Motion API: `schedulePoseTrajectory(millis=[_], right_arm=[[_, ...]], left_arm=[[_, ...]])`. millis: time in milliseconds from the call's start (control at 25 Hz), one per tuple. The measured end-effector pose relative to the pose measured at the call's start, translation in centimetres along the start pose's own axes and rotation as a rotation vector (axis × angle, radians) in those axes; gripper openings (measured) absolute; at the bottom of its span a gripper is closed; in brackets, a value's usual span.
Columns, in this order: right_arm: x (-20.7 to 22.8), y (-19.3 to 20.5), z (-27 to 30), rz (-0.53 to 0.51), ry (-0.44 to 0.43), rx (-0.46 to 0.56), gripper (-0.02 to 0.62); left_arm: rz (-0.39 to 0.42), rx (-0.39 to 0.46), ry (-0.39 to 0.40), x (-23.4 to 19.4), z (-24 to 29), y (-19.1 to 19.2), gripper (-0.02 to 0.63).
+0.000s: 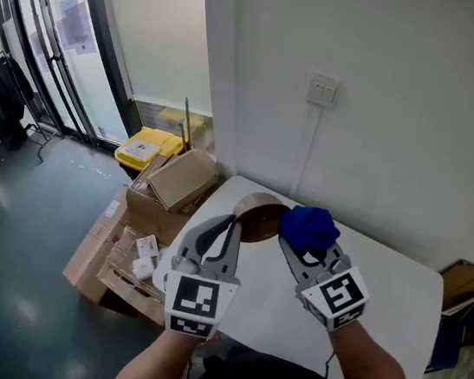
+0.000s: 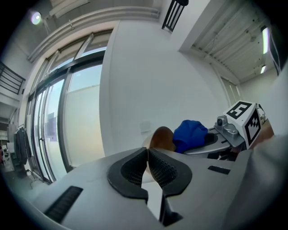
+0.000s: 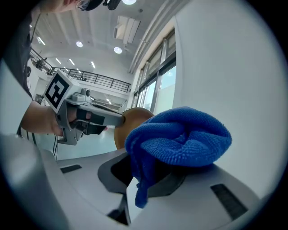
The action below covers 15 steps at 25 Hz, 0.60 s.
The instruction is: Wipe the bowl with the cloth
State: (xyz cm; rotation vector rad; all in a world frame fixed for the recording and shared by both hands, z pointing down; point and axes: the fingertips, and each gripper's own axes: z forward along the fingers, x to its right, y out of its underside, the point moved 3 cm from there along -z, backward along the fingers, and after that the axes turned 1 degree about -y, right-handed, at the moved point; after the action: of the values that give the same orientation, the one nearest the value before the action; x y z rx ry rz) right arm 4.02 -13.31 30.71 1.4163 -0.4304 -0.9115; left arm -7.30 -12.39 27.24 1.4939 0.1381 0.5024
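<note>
Glass doors [image 1: 56, 45]: far left, tall dark-framed panes that reach down to the grey floor.
yellow bin [image 1: 148, 147]: on the floor just right of the doors, at the foot of the white wall.
cardboard boxes [image 1: 182, 178]: piled on the floor against the left edge of the bench; one sits tilted on top of the pile.
left gripper [image 1: 234, 221]: held up over the left part of the bench, pointing away from the person. Its jaws are clenched on the thin left rim of the bowl, with the pads almost meeting.
bowl [image 1: 260, 214]: brown, tipped up on its side. It hangs from the left gripper above the far left corner of the bench, between the two grippers.
wall switch [image 1: 323, 89]: on the white wall beyond the bench, with a thin cable running down from it.
cloth [image 1: 309, 228]: blue and bunched into a ball, just beside the right edge of the bowl. Whether it touches the bowl cannot be told.
right gripper [image 1: 299, 242]: near right of the bowl, angled toward it. Its jaws are clamped on the cloth, which bulges over their tips while one corner hangs down between them.
bench [image 1: 389, 293]: white top, lying under both grippers.
</note>
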Motion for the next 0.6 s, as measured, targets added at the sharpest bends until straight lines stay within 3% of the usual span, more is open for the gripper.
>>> schedulePoseTrajectory(millis=[400, 600], right_arm=[[-6.4, -0.8, 2.3, 0.0, -0.156, 0.002, 0.043], [-4.2, -0.3, 0.8, 0.005, -0.093, 0.006, 0.043]], left_arm=[[0.065, 0.036, 0.03, 2.2, 0.1, -1.7, 0.018], [0.047, 0.029, 0.008, 0.9, -0.8, -1.2, 0.018]])
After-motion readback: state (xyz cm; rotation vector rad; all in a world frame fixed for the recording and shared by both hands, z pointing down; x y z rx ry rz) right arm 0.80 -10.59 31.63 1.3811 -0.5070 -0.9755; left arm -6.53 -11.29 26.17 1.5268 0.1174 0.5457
